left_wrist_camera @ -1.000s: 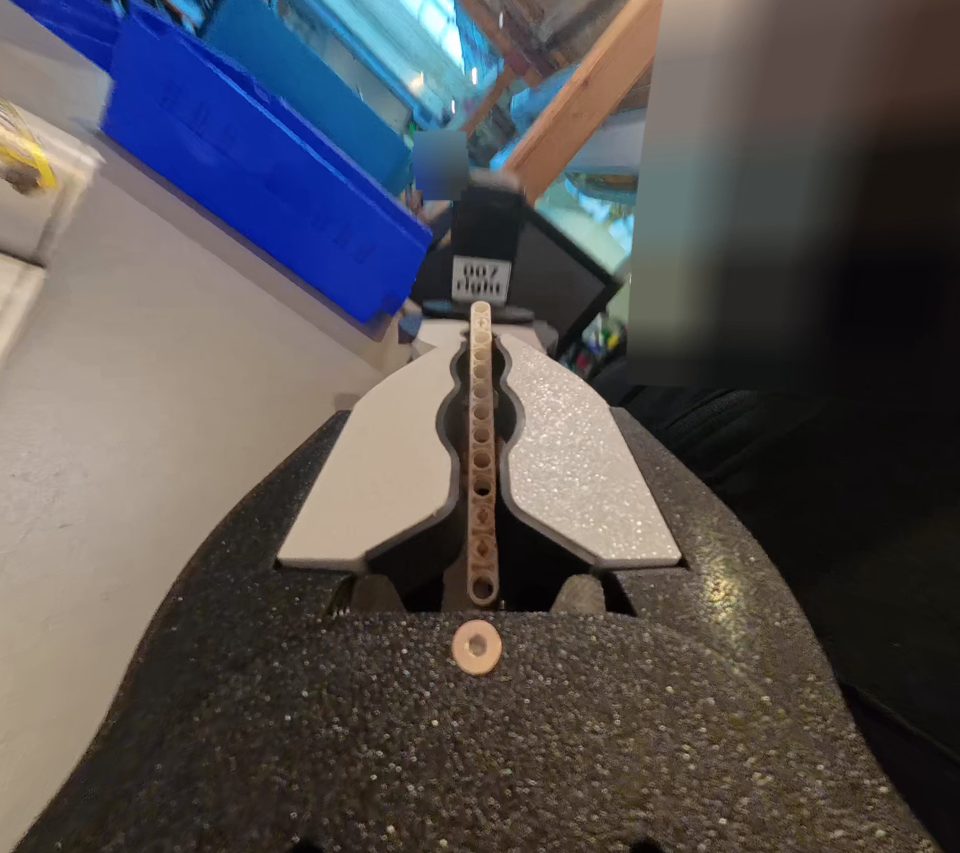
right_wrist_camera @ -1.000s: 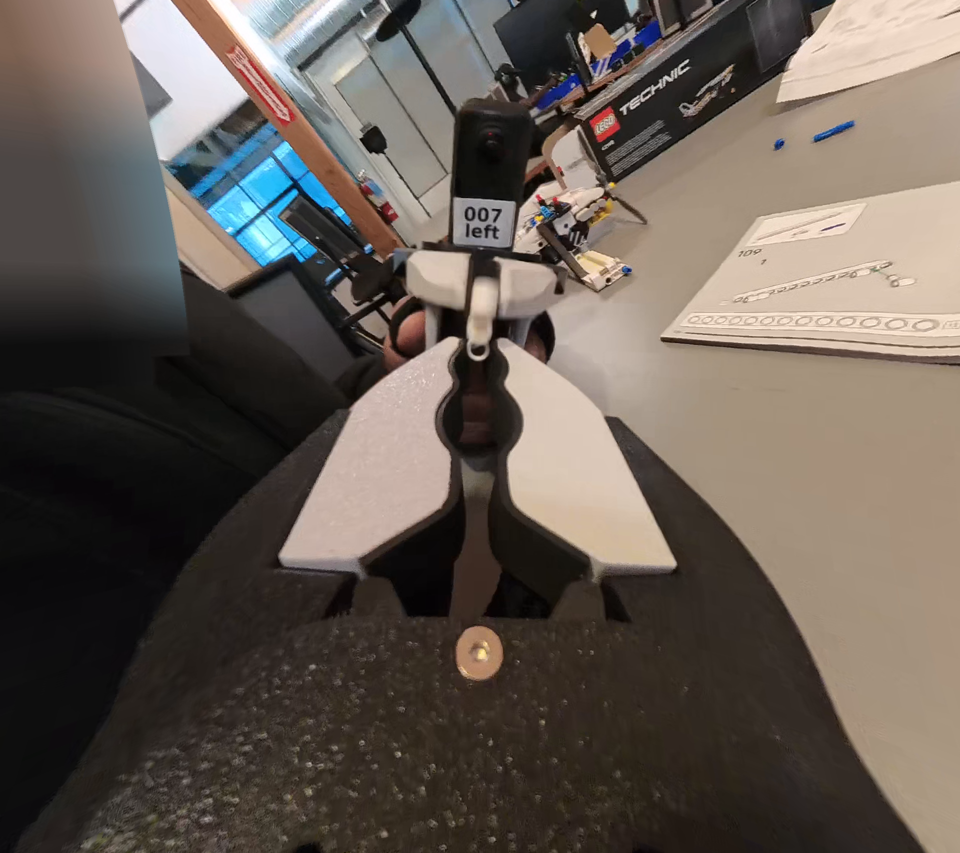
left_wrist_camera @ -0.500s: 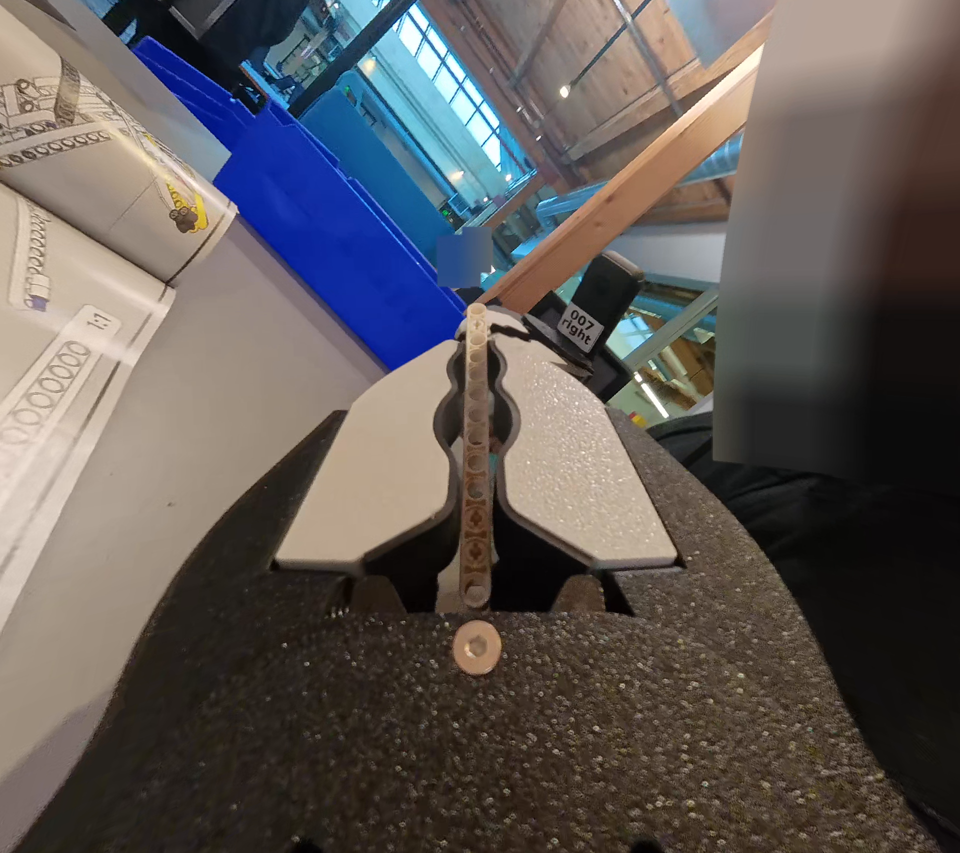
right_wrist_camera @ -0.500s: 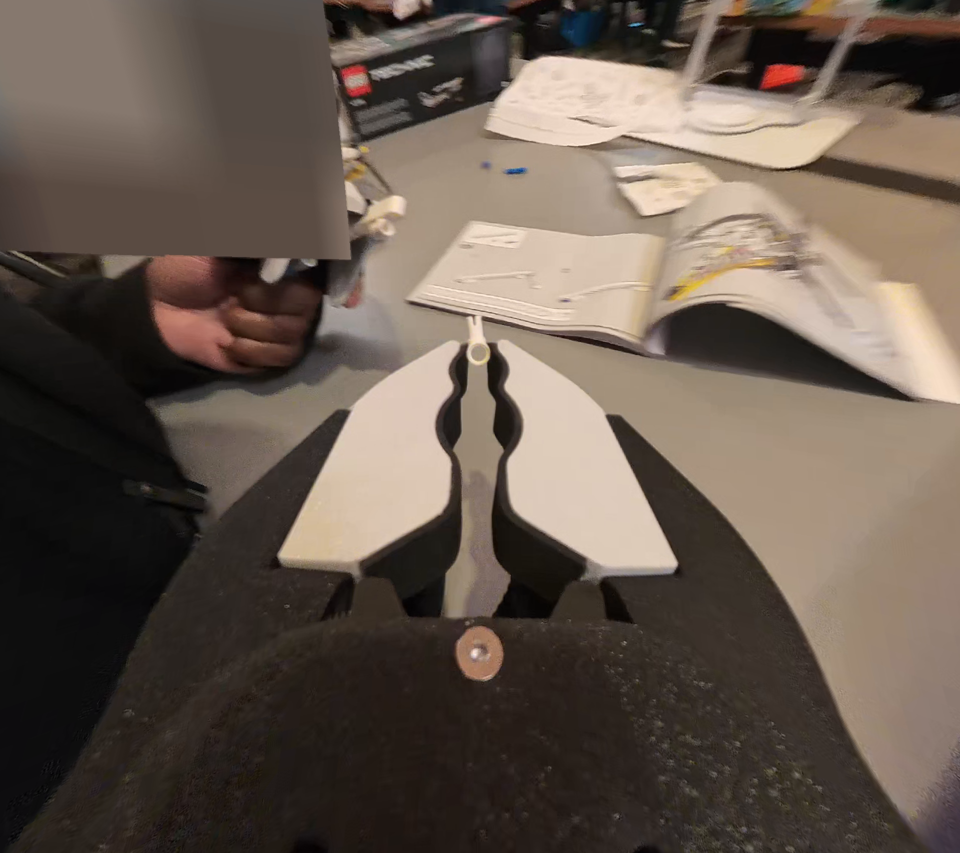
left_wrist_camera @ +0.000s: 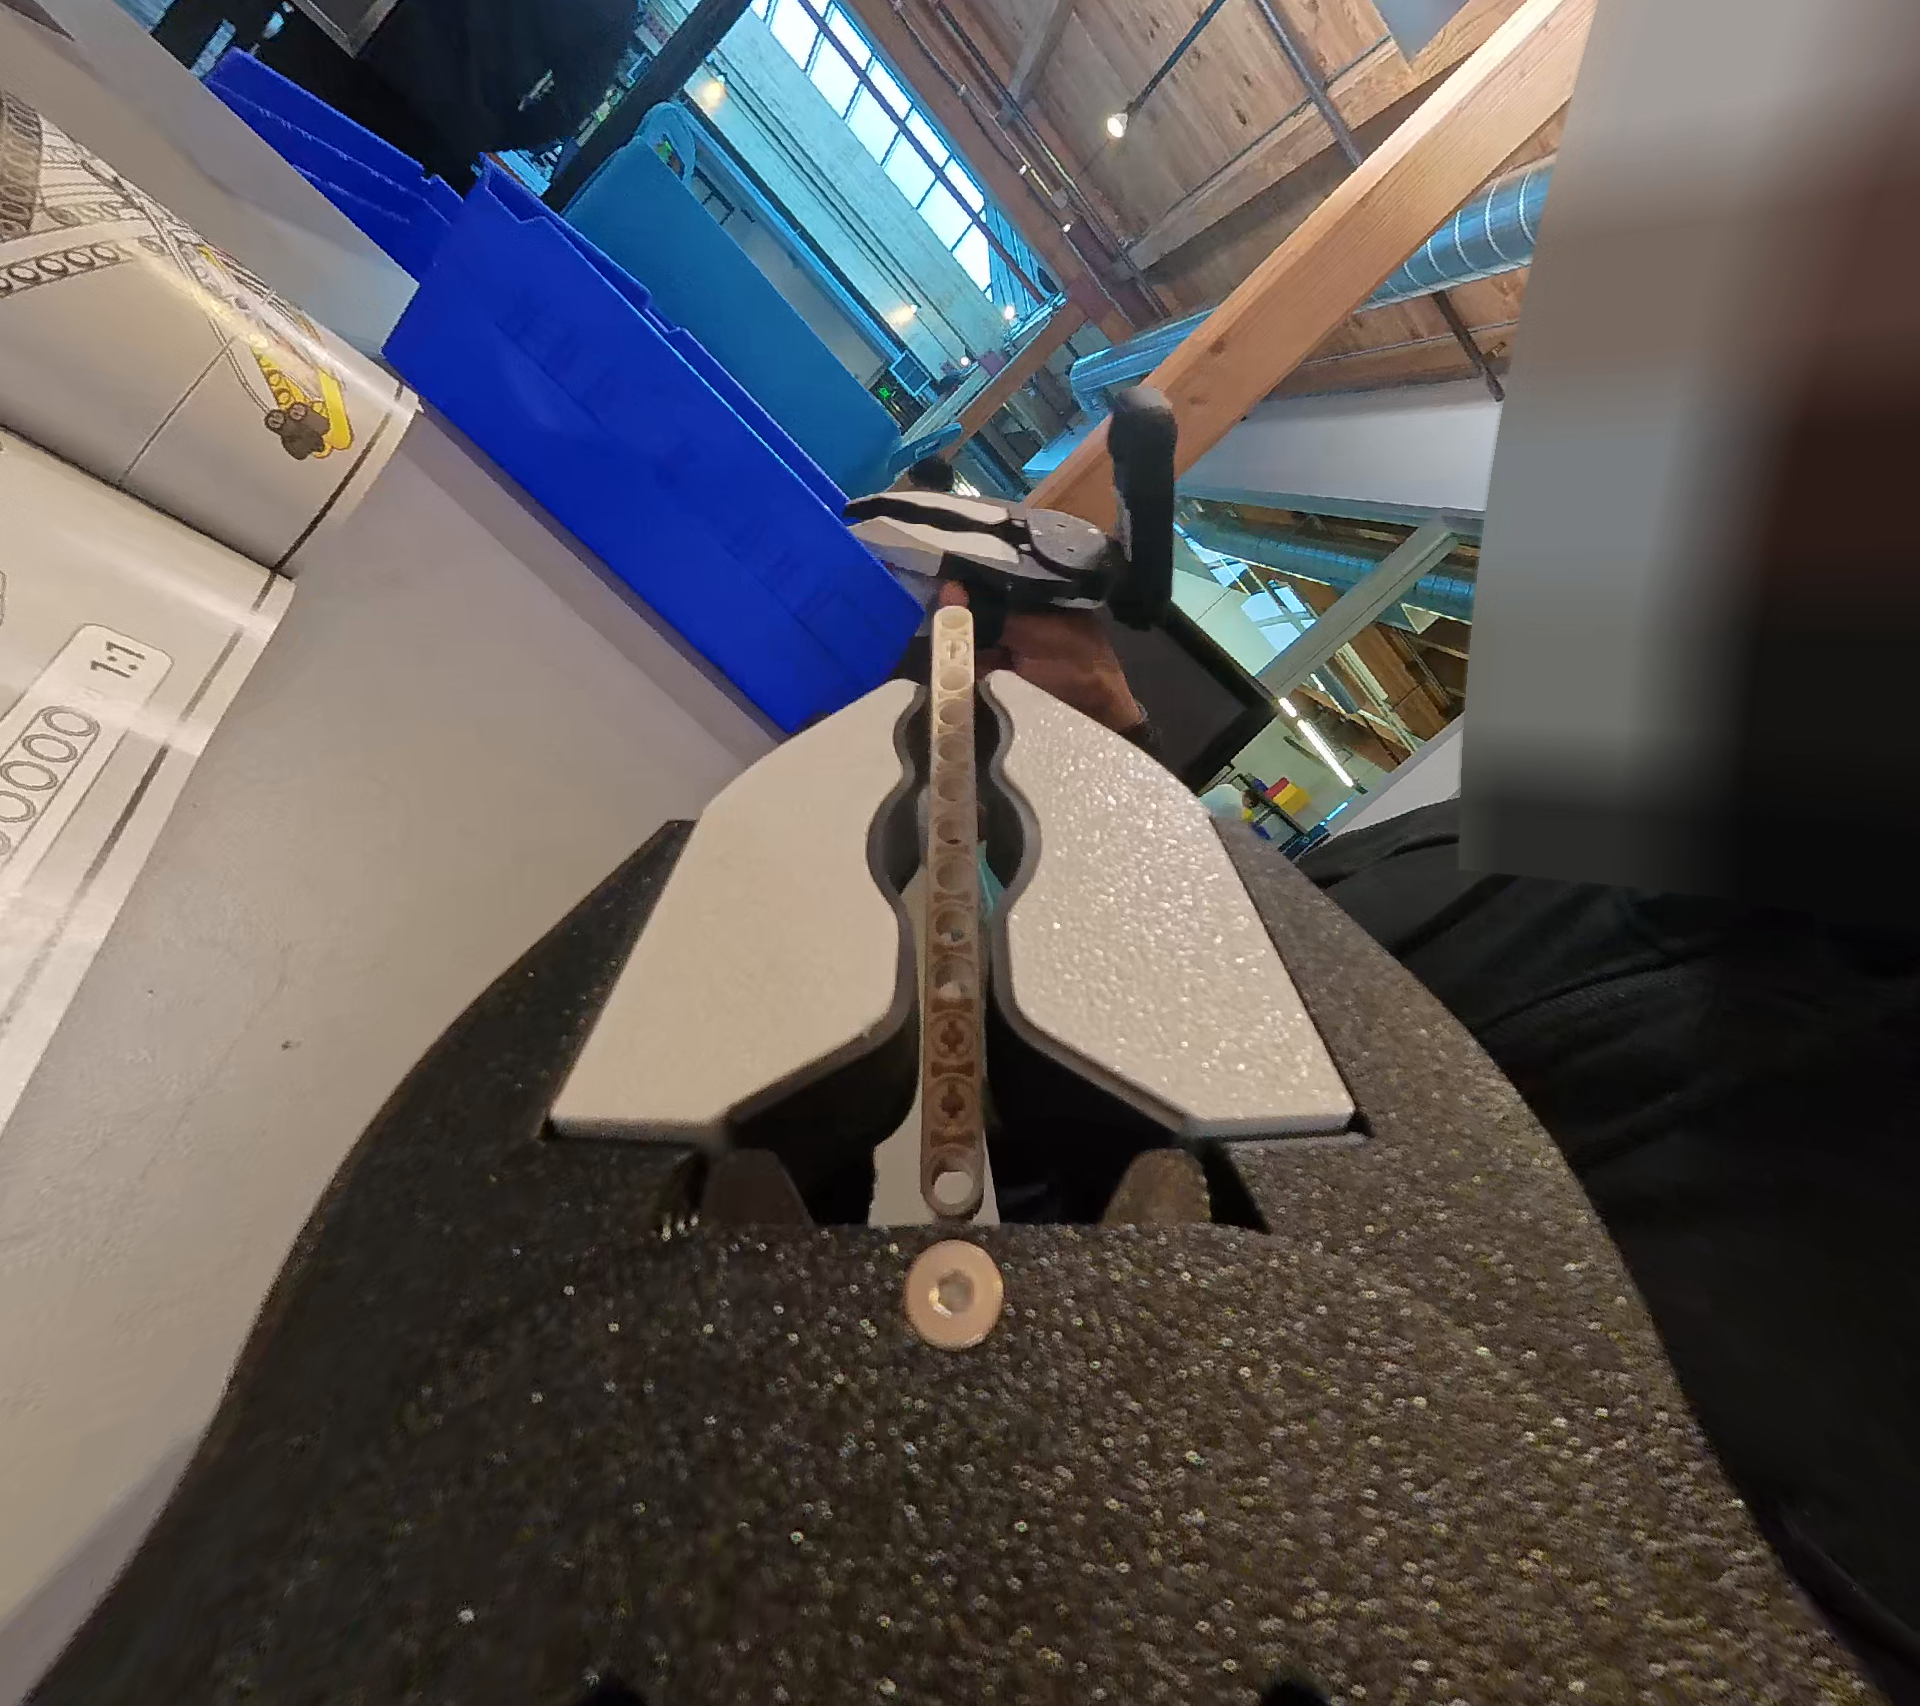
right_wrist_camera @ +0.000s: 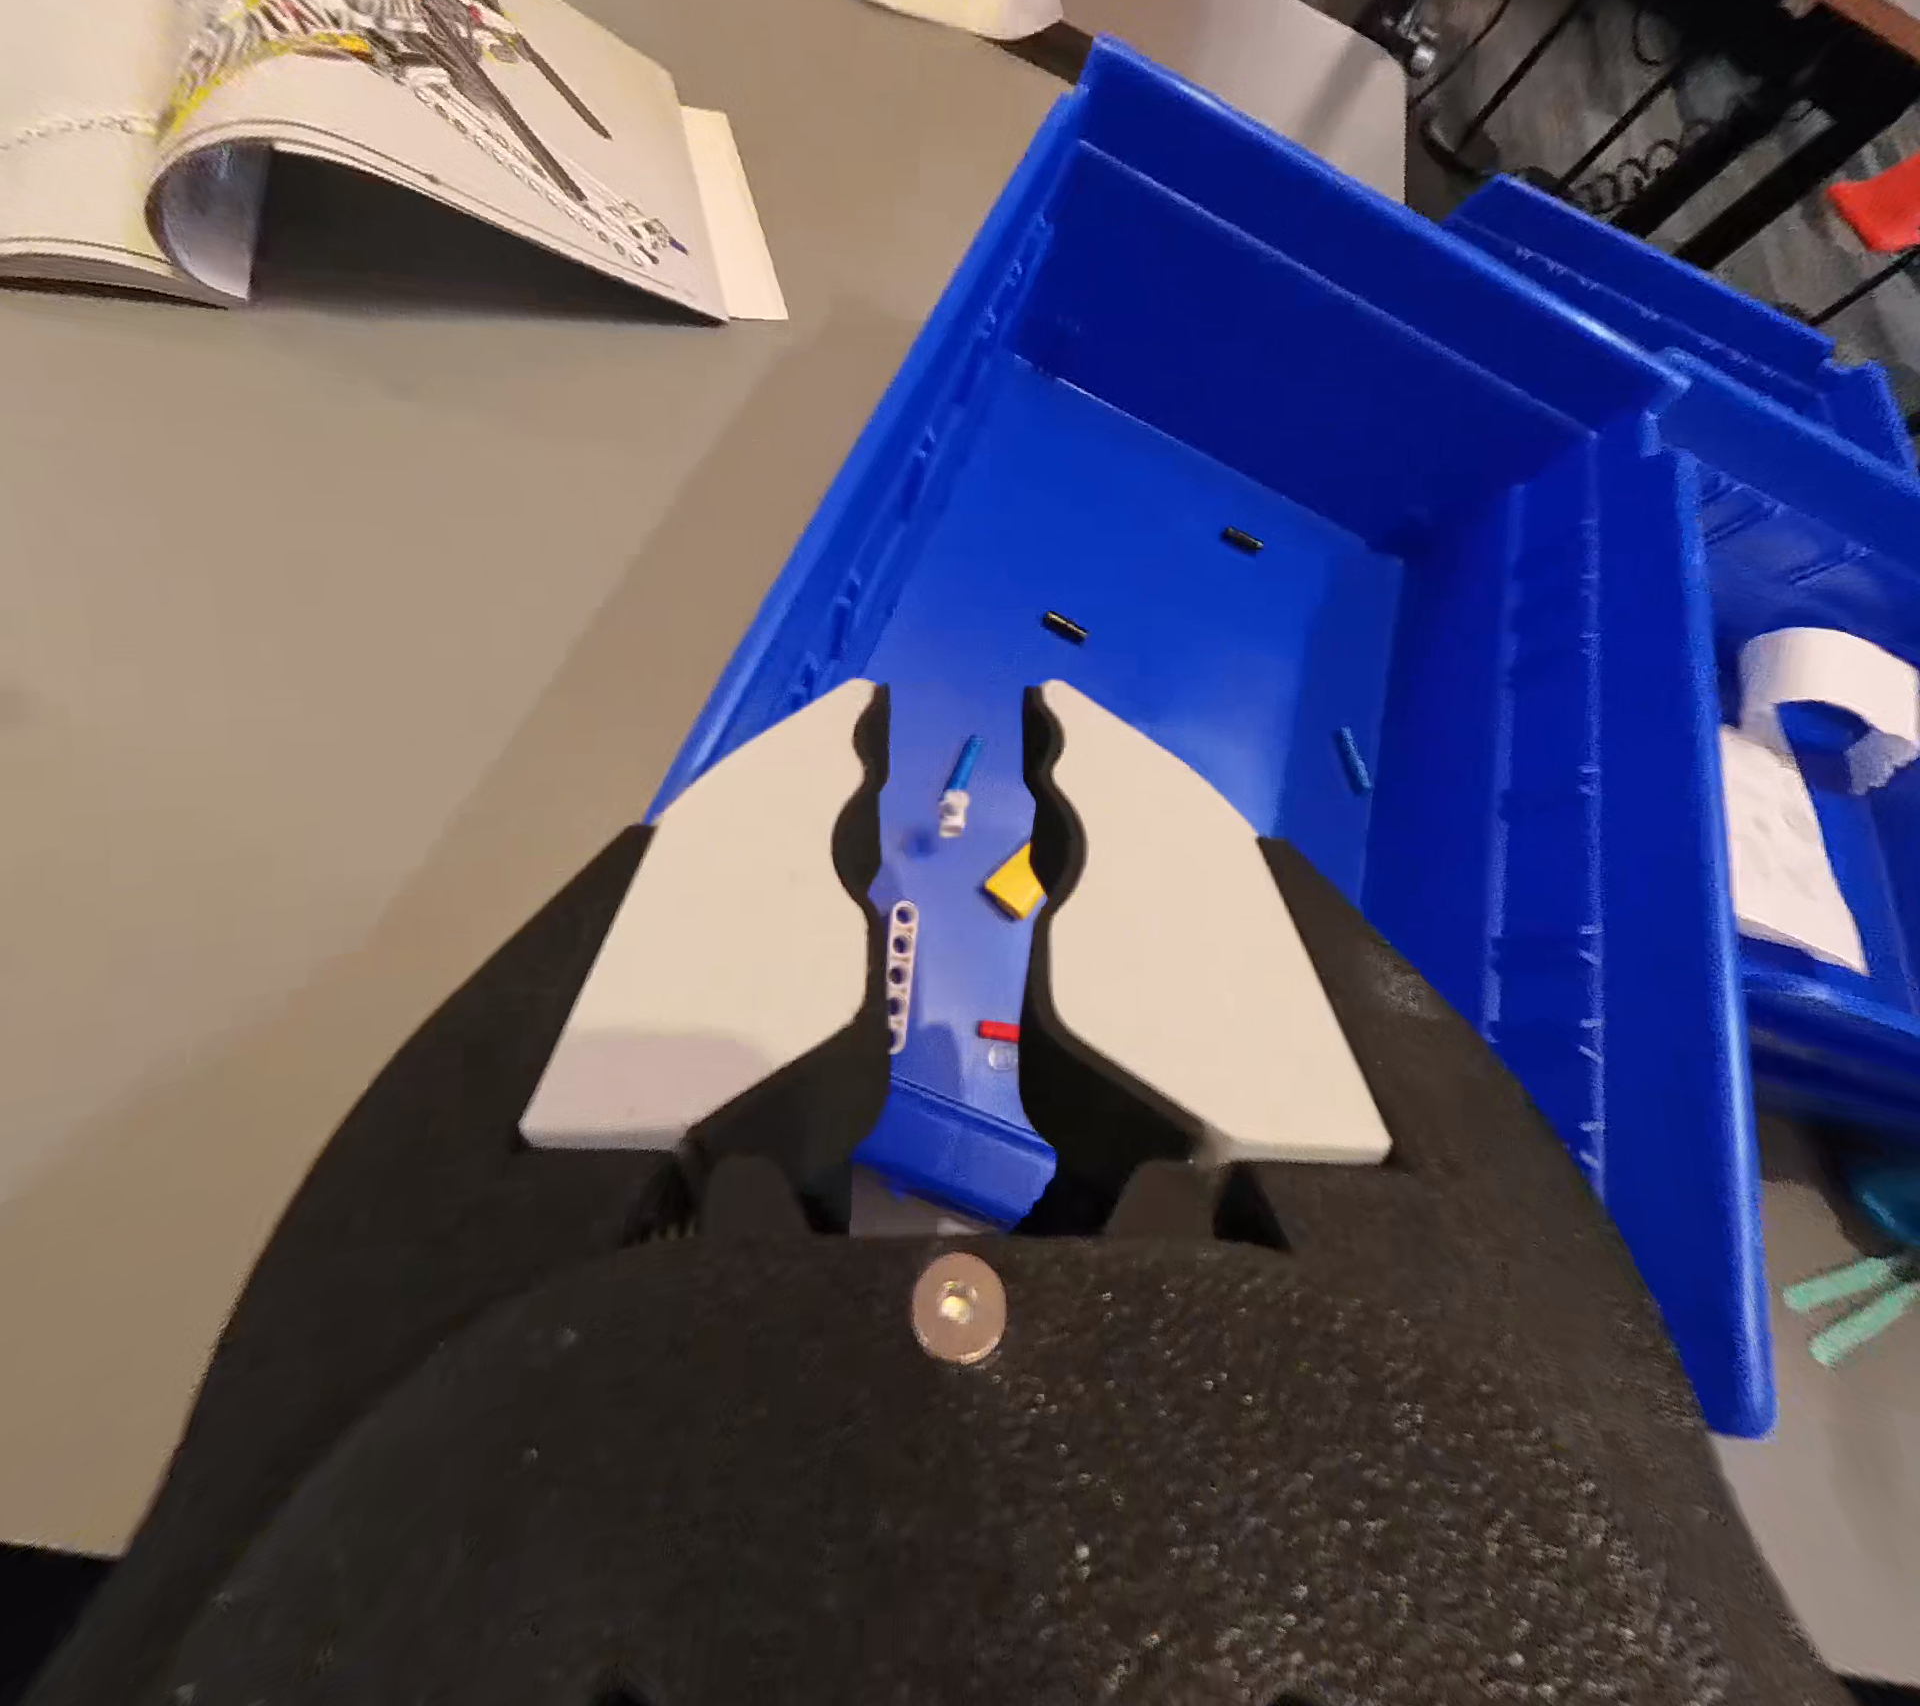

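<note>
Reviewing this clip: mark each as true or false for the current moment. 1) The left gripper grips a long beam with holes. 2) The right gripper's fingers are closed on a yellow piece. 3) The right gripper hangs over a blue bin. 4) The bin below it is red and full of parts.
1) True: the left gripper is shut on the pale holed beam, which runs along between its fingers.
2) False: the right gripper is open; the yellow piece lies on the bin floor.
3) True: the blue bin lies beneath it.
4) False: it is blue, with only a few small parts.
</note>
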The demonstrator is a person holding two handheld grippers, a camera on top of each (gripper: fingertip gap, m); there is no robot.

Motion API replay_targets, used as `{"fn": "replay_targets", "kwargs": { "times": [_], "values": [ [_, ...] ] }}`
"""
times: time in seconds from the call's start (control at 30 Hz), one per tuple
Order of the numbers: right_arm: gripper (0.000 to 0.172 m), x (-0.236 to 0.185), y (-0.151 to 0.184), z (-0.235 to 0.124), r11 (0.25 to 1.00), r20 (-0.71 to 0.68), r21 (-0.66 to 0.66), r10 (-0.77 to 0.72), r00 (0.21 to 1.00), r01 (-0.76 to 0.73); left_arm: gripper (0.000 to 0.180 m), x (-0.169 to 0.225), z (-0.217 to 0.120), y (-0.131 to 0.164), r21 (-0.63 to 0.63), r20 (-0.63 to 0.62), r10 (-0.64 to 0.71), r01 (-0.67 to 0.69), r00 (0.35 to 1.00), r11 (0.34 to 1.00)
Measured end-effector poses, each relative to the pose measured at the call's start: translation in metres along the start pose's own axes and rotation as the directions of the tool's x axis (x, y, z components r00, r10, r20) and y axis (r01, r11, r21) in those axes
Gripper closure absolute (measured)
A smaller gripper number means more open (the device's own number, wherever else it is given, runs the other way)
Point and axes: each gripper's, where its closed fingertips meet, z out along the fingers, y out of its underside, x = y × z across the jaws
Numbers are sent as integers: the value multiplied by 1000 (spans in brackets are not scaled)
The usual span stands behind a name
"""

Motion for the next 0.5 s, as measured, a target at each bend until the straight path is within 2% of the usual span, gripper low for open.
{"fn": "replay_targets", "kwargs": {
  "times": [0.1, 0.2, 0.27, 0.33, 0.4, 0.5],
  "values": [
    [149, -27, -33, -23, 992, 44, 123, -43, 998, 38, 172, -1, 2, 2, -8, 24, 18, -18, 1000, 1000],
    [155, -100, -67, -45, 964, 288, 265, -94, 953, 15, 172, -2, 2, 3, -10, 39, 35, -35, 999, 999],
    [156, -165, -73, -46, 957, 513, 287, -117, 851, -42, 172, -2, 3, 4, -12, 45, 47, -47, 998, 999],
    [155, -218, -69, -35, 965, 677, 238, -86, 731, -107, 172, 0, 4, 5, -21, 43, 61, -60, 997, 998],
    [150, -256, -65, -24, 971, 787, 167, -28, 617, -170, 172, 2, 5, 8, -30, 38, 71, -70, 997, 997],
    [149, -285, -72, -24, 958, 886, 111, 26, 463, -265, 172, 7, 5, 13, -50, 26, 91, -89, 996, 995]
  ]
}}
